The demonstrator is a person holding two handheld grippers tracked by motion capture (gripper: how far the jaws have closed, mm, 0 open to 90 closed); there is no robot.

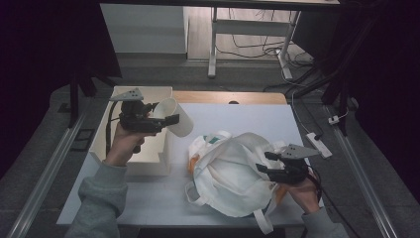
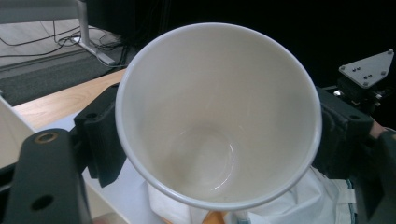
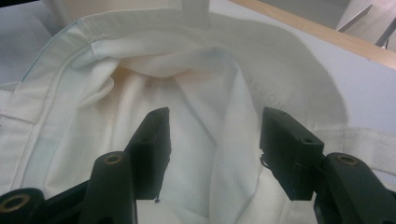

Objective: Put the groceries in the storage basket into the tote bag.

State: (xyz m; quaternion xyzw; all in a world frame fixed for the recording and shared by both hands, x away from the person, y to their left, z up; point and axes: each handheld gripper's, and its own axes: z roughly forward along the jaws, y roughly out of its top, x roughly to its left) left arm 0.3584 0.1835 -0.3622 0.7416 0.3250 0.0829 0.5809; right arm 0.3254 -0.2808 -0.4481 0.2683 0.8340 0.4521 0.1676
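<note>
From above, the left gripper [image 1: 166, 119] holds a white cup [image 1: 174, 115] tipped sideways over the surface [image 1: 237, 116], its own view showing the bare inside, while the right gripper [image 1: 265, 162], jaws parted, rests at the cloth bag [image 1: 233, 173].

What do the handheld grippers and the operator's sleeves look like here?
Both are black two-jaw units with blocky pads: left gripper, right gripper. Each carries a grey three-cornered plate on top, studded with small screws. Round brass-ringed holes mark the jaw arms. A black cable trails from the left one. The person wears grey sweatshirt sleeves with ribbed cuffs.
</note>
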